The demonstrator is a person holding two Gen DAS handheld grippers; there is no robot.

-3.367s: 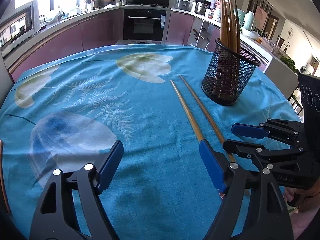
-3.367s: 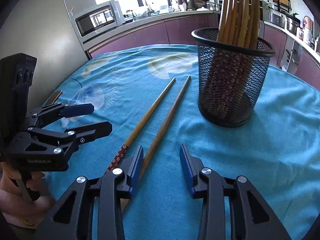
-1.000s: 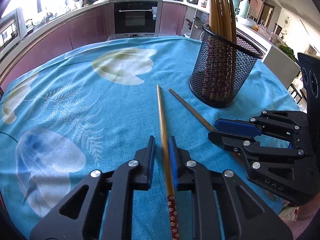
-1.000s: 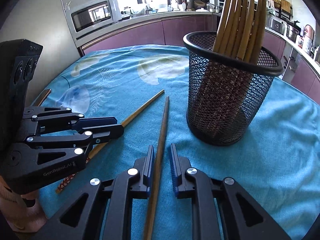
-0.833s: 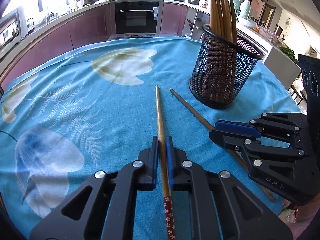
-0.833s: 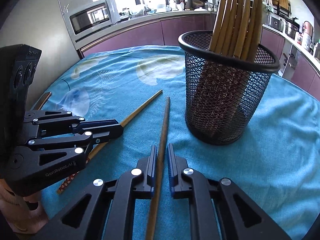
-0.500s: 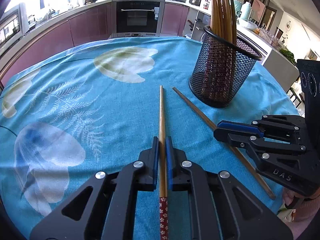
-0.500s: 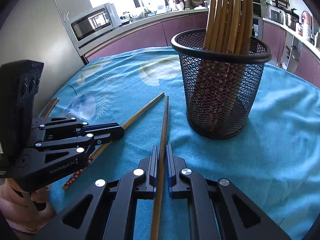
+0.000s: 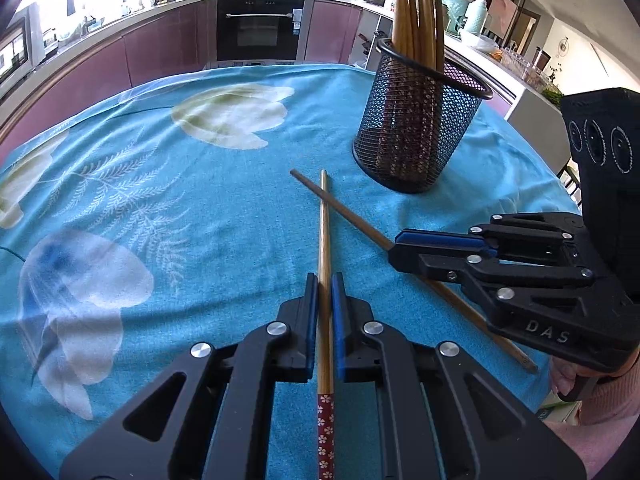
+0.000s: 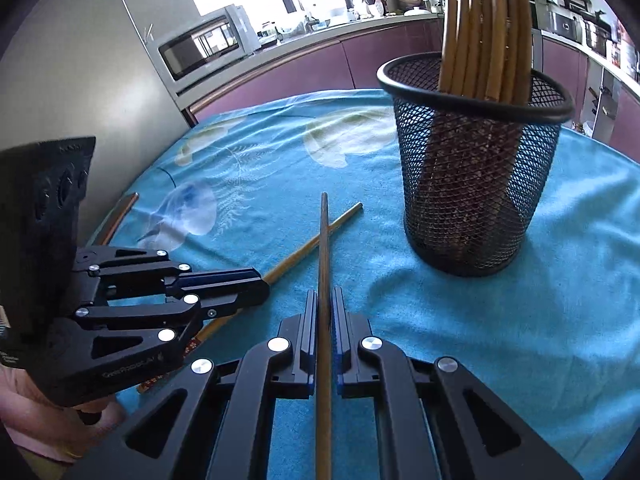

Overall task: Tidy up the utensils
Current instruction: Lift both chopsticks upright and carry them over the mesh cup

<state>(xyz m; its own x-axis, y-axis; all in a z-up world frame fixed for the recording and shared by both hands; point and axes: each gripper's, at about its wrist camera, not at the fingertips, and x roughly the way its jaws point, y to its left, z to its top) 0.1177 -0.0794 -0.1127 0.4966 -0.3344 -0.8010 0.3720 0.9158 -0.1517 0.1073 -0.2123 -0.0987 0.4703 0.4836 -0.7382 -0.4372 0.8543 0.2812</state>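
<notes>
- The left gripper [image 9: 325,292] is pinching one chopstick [image 9: 323,236] between its blue pads [image 9: 311,304], low in the middle of the left wrist view; the stick's red flowered end is trailing back under the jaws toward the bottom edge.
- The right gripper [image 10: 325,312] is clamping the other chopstick [image 10: 323,248] in the same way, low centre in the right wrist view, with the plain shaft running up the middle of the frame.
- Both pairs of jaws are standing narrow, closed on their sticks, nothing else between them.
- The two sticks are crossing near their far tips, mid-frame in both views, so lifting one straight up before swinging the other is likely keeping them from snagging.
- The step in hand, as I am judging it, is raising each stick and tipping it upright so it is dropping point-up into the mesh holder [image 10: 472,184], which is sitting upper right in both views on the blue cloth [image 9: 160,200].
- Clearing the holder's rim and avoiding the bundle already leaning inside is calling for a high, slow approach; a slim round stick may be twisting in the pads.
- Counting: two grippers, two loose chopsticks, one holder; inside it about six or seven sticks are showing, though I am not telling the exact number.
</notes>
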